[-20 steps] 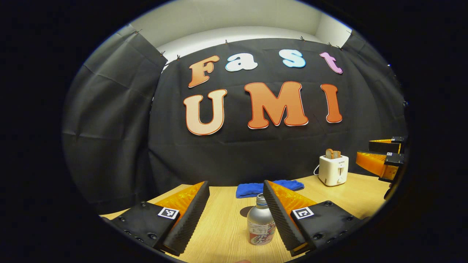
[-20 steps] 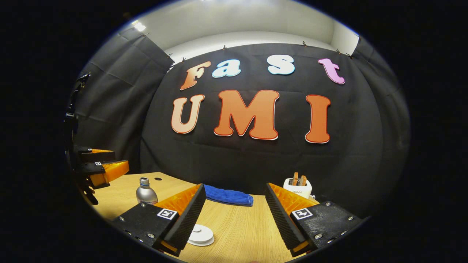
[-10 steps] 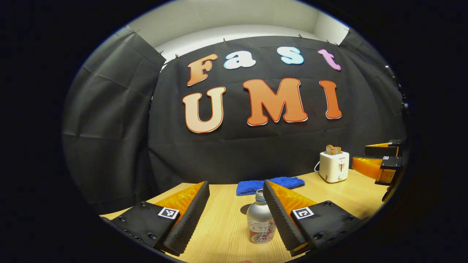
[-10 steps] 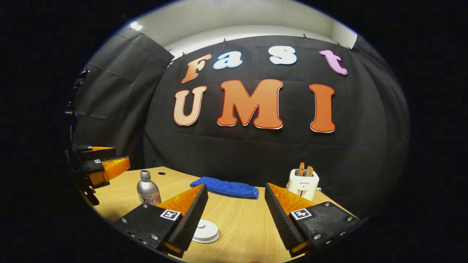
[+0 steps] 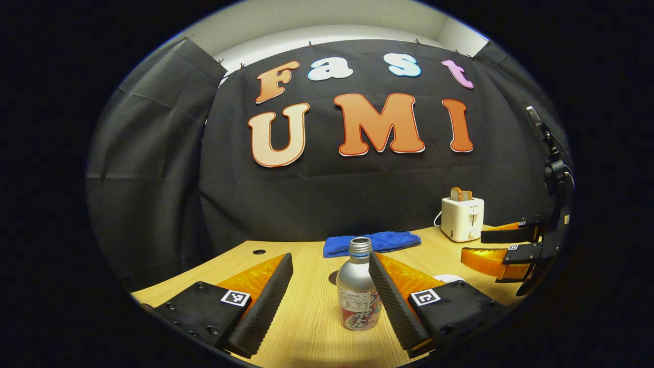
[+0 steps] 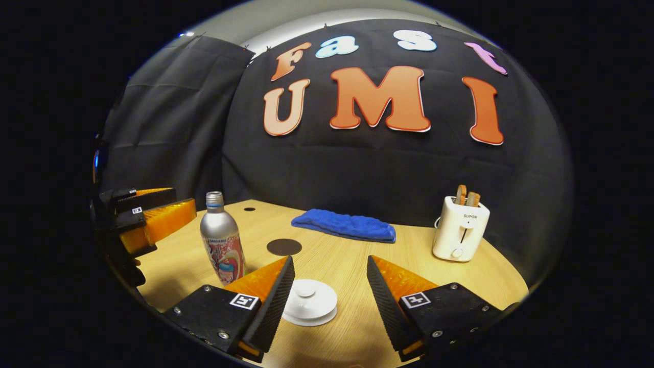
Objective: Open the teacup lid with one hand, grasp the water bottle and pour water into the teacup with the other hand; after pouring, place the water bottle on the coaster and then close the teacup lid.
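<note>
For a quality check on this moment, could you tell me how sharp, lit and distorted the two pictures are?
Left gripper view: sharp, evenly lit, water bottle crisp; table edge bows. Right gripper view: equally sharp, soft sheen on teacup lid, toaster leans from fisheye.

the water bottle [image 5: 357, 294] carries a printed label too small to read; the toaster [image 6: 459, 230] bears a small dark word.

From the right gripper view: teacup lid [image 6: 310, 302] sits nearest, bottle [image 6: 222, 238] at 10 o'clock, coaster [image 6: 284, 247] at 11, towel [image 6: 344, 225] behind it, toaster [image 6: 459, 229] at 2.
</note>
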### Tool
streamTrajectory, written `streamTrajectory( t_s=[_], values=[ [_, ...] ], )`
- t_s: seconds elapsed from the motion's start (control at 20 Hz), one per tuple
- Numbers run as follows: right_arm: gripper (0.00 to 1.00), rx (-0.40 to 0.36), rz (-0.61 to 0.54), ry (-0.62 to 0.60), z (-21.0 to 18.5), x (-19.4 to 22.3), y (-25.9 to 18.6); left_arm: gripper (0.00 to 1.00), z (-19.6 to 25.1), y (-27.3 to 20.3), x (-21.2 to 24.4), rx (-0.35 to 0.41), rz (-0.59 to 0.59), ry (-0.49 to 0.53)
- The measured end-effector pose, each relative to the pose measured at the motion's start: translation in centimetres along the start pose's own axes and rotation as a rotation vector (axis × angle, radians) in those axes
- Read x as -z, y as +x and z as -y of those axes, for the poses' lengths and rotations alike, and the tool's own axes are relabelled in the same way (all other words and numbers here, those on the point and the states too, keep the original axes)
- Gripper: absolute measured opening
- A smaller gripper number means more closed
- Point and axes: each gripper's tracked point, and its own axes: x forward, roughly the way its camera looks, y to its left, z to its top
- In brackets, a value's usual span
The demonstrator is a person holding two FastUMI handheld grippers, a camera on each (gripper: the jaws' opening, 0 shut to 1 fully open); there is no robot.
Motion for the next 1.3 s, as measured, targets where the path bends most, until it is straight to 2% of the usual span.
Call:
streamTrajectory(
  t_s=[0.2, 0.25, 0.3, 0.35, 0.4, 0.45, 0.5, 0.55, 0.9, 1.0, 1.05, 1.3],
  values=[
    [0.86, -0.037, -0.051, 0.007, -1.1, 1.9, 1.8, 0.94, 0.9, 0.4, 1.6, 0.030, -0.028, -0.019],
    [0.86, -0.042, -0.058, 0.005, -1.3, 2.2, 2.1, 0.98, 1.0, 0.6, 2.1, 0.034, -0.037, -0.019],
    [0.86, -0.051, -0.062, 0.000, -1.5, 2.4, 2.5, 0.94, 1.1, 0.8, 2.6, 0.036, -0.045, -0.019],
    [0.81, -0.052, -0.064, -0.006, -1.6, 2.6, 2.8, 0.94, 1.1, 1.0, 3.2, 0.044, -0.061, -0.022],
    [0.78, -0.057, -0.071, -0.011, -1.7, 2.9, 2.9, 0.98, 1.3, 1.3, 3.8, 0.048, -0.073, -0.025],
    [0.73, -0.067, -0.084, -0.017, -1.9, 3.6, 3.1, 0.98, 1.4, 1.5, 4.2, 0.049, -0.086, -0.024],
    [0.70, -0.071, -0.091, -0.022, -2.1, 3.9, 3.2, 0.94, 1.3, 1.6, 4.3, 0.051, -0.088, -0.028],
    [0.65, -0.074, -0.097, -0.026, -2.2, 4.1, 3.3, 0.99, 1.5, 1.6, 4.4, 0.059, -0.092, -0.031],
    [0.41, -0.094, -0.103, -0.067, -2.7, 4.7, 3.9, 0.99, 3.1, 2.3, 6.9, 0.105, -0.156, -0.049],
    [0.23, -0.096, -0.102, -0.057, -2.7, 4.6, 3.8, 0.99, 3.5, 2.6, 7.6, 0.117, -0.179, -0.055],
    [0.25, -0.099, -0.103, -0.045, -2.7, 4.5, 3.8, 0.99, 3.6, 2.8, 8.0, 0.121, -0.191, -0.059],
    [0.23, -0.096, -0.061, 0.003, -1.7, 2.6, 3.1, 1.00, 3.8, 3.6, 9.5, 0.125, -0.235, -0.071]
  ],
)
